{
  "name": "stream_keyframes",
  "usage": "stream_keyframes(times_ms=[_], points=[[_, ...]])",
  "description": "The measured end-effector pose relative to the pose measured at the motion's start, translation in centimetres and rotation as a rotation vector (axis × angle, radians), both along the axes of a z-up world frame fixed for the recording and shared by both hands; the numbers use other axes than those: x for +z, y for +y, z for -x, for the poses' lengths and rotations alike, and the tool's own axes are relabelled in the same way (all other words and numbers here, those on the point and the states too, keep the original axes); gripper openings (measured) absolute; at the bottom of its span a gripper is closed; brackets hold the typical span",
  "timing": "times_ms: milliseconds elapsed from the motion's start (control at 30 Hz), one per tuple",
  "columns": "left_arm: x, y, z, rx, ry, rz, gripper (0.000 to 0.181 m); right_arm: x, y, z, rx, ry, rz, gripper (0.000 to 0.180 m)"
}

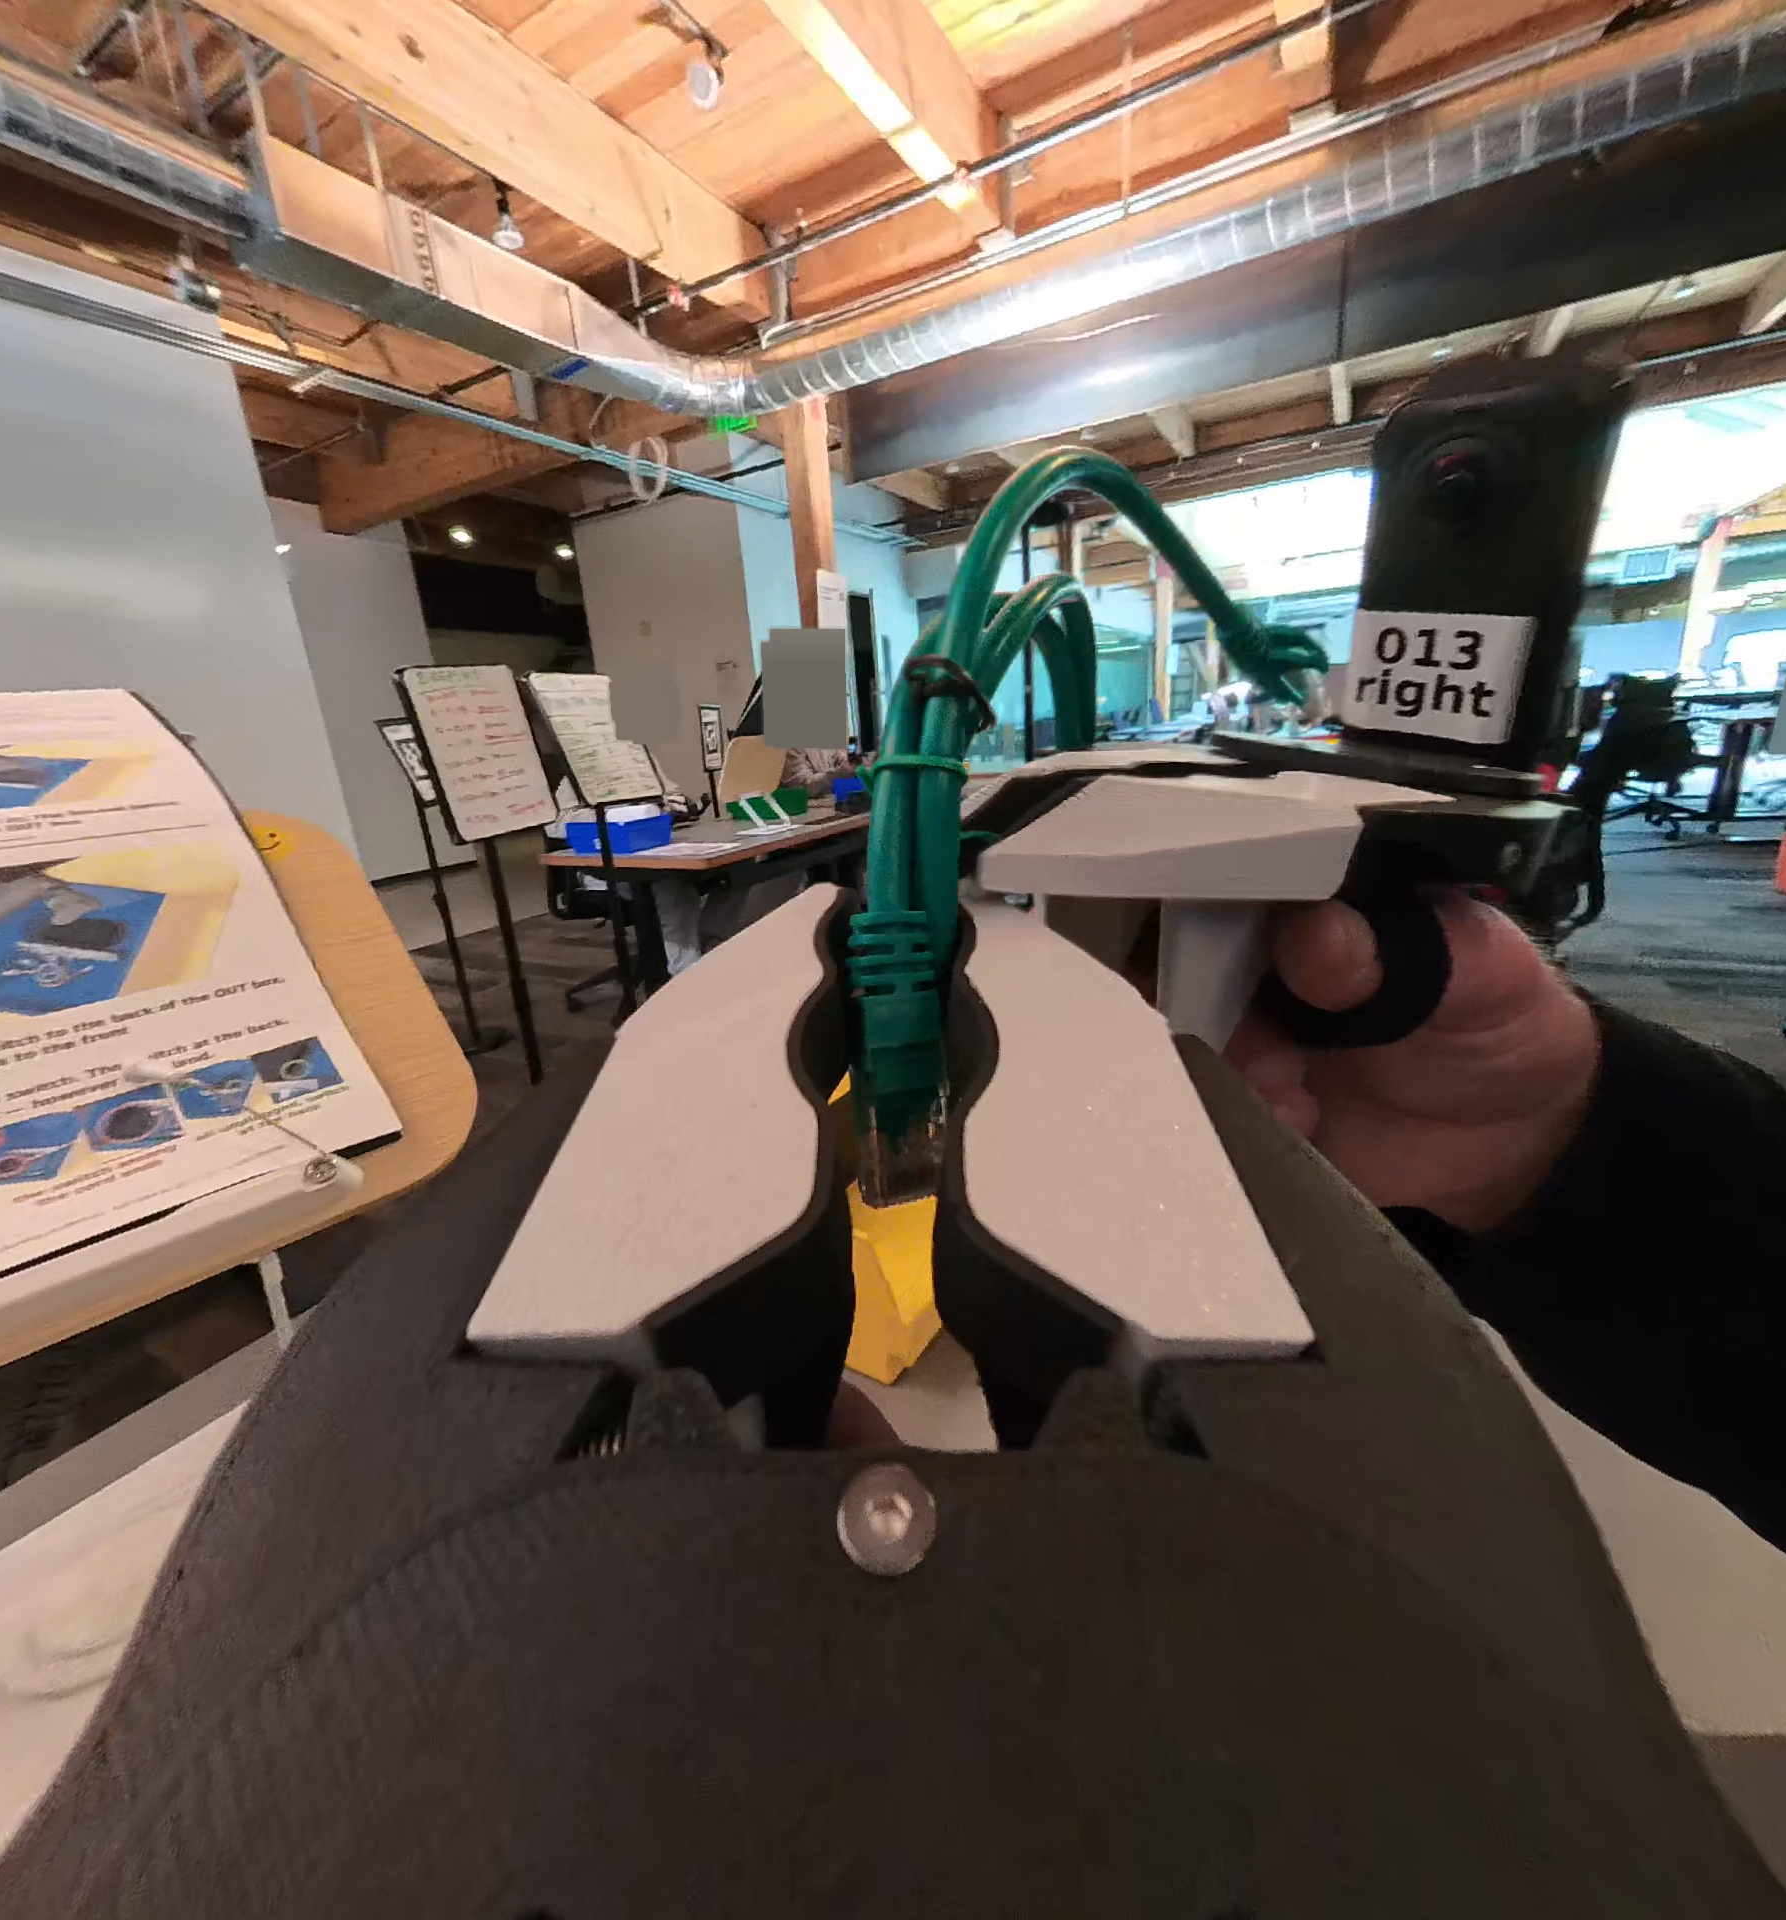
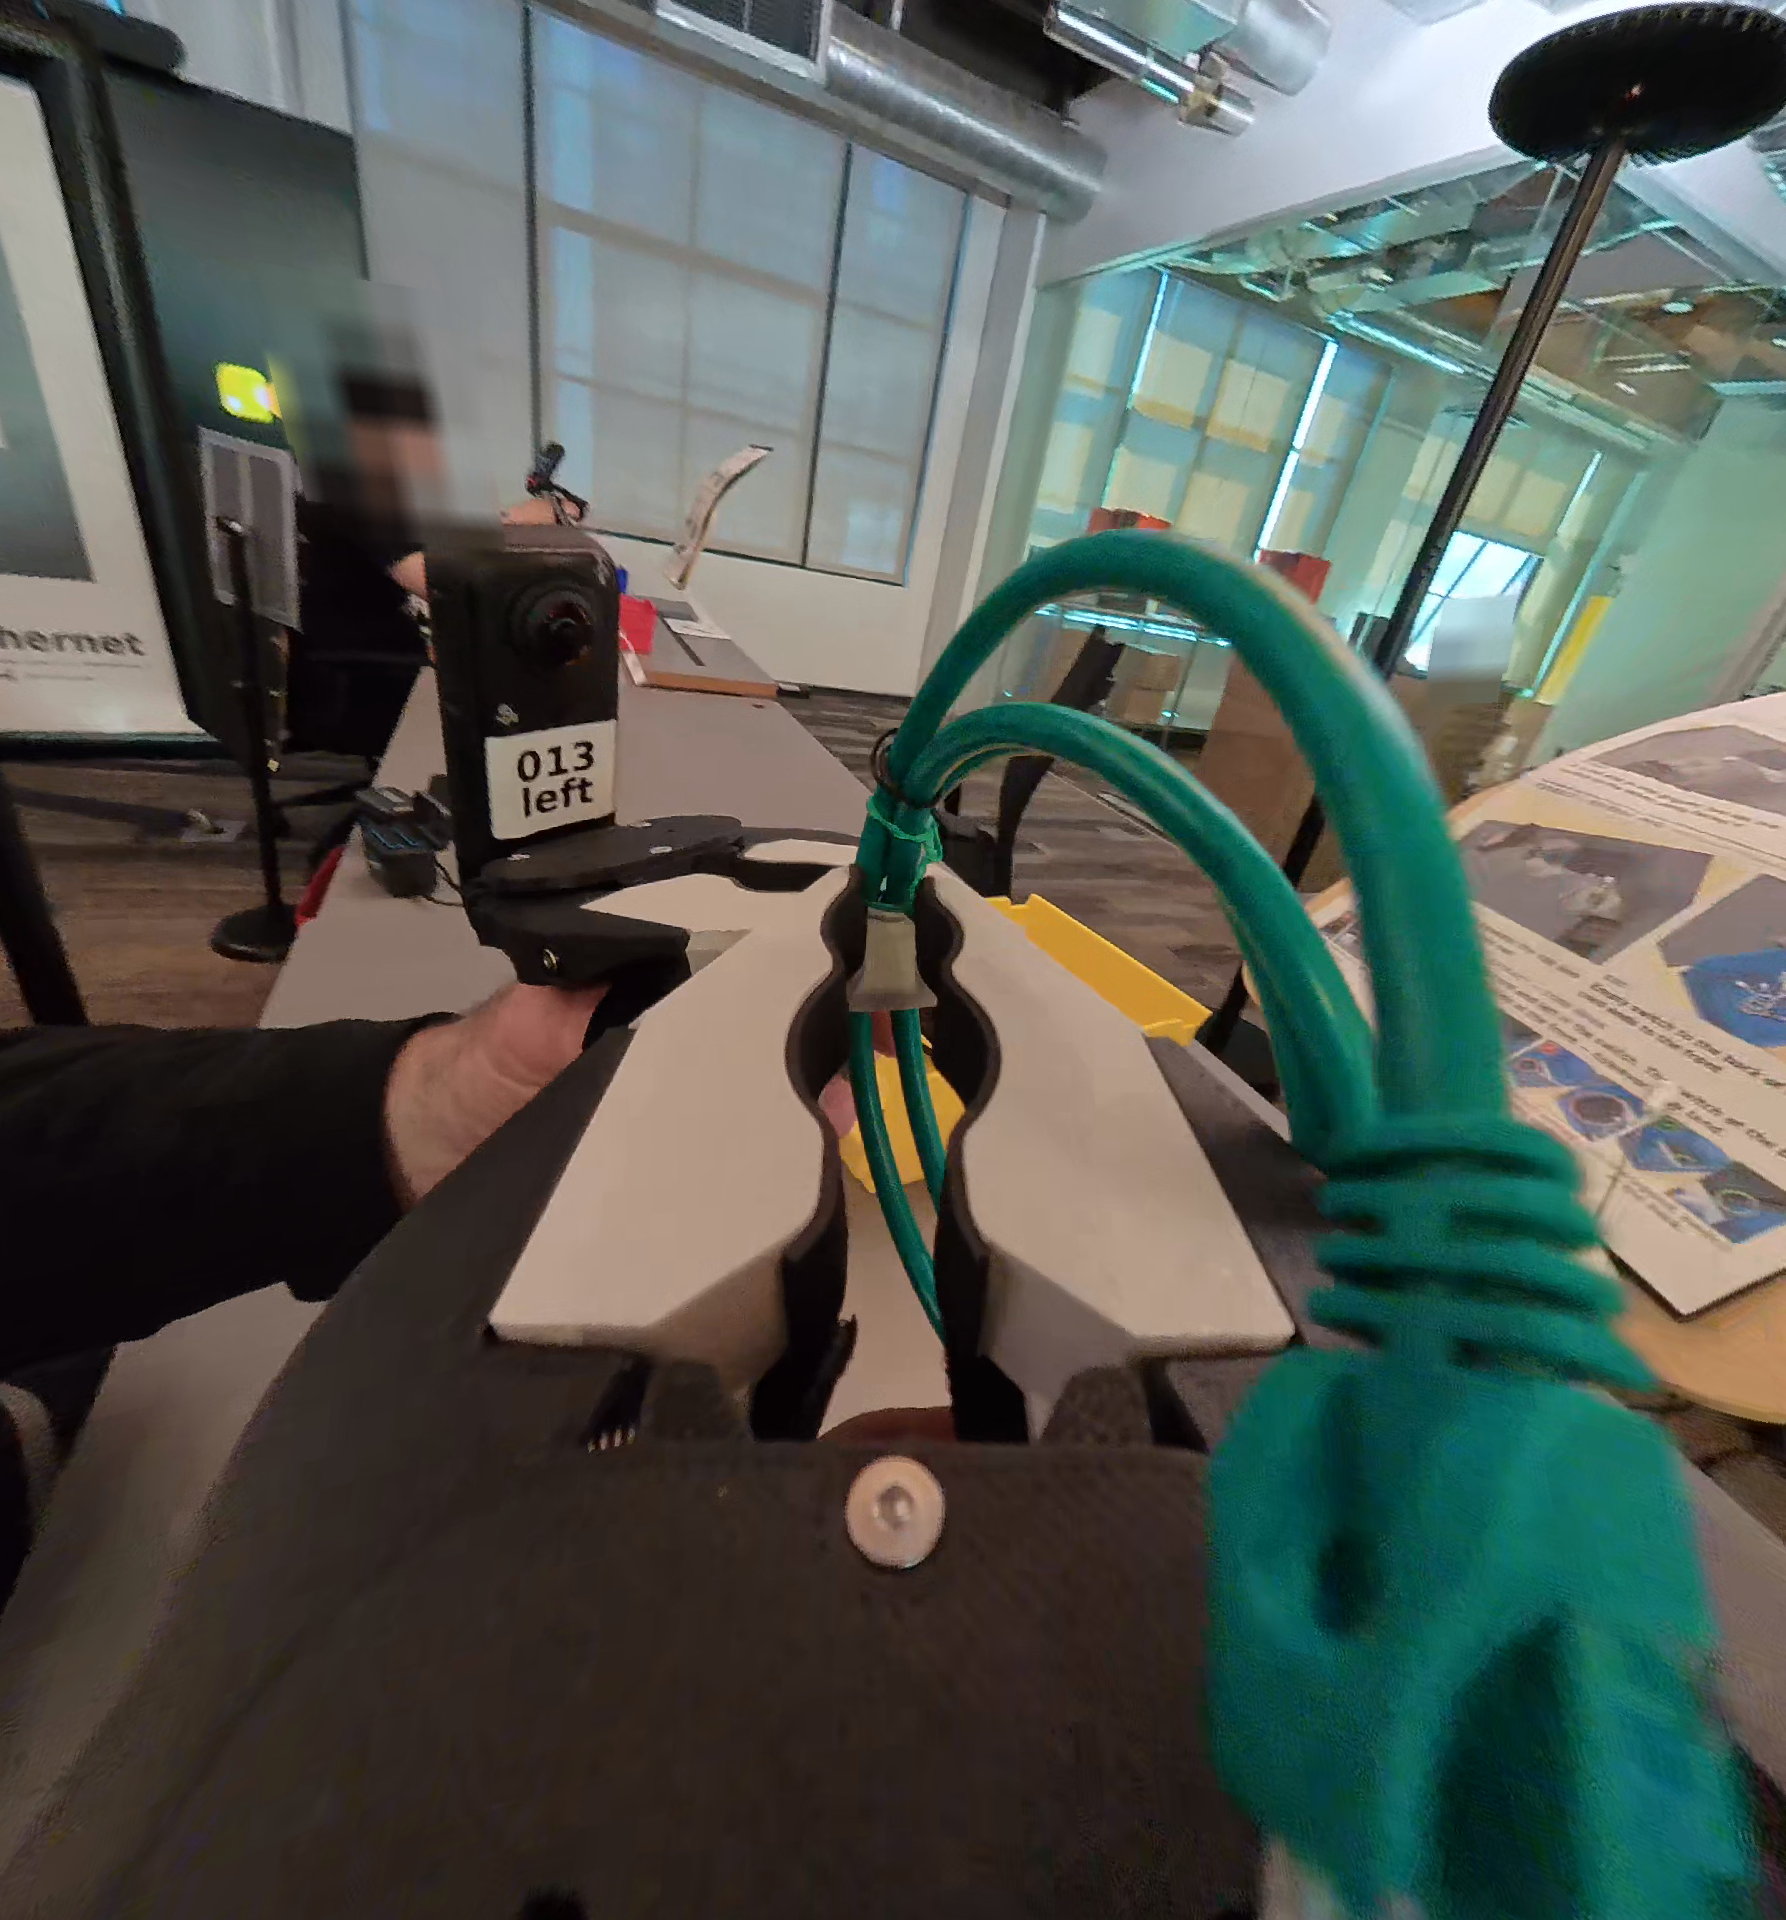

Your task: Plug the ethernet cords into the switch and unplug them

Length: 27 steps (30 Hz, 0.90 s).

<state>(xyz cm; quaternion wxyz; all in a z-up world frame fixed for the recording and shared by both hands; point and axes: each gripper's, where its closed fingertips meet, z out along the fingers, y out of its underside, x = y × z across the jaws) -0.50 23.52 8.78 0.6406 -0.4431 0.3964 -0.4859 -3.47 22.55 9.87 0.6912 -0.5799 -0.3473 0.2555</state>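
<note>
While no switch is seen, the bundled green ethernet cord [image 1: 915, 790] is clamped by the left gripper [image 1: 894, 1049] and right gripper [image 2: 894, 997], presumably for untying, plugs dangling free.

My left claw [image 1: 894, 1029] is raised off the table, its two pale fingers [image 1: 702, 1122] drawn close and pinching. My right claw [image 2: 894, 1029] meets it from the side, fingers likewise nearly together and gripping. My right hand [image 1: 1408, 1049] wraps its handle, one finger through the black trigger loop; both forearms wear dark sleeves.
</note>
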Motion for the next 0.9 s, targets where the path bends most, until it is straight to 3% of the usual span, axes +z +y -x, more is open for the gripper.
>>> stream_keyframes(times_ms=[433,600,900], points=[[1.1,-1.1,0.1,-0.087,-0.024,0.001,0.013,1.2,-0.6,-0.6,0.026,0.064,-0.030,0.000],[1.3,-0.6,-0.1,-0.022,0.002,0.021,0.013,1.4,-0.7,-0.6,-0.063,-0.028,-0.107,0.000],[1.8,0.9,-0.5,0.117,0.019,0.006,0.012,2.2,-2.2,1.4,0.015,0.023,-0.102,0.000]])
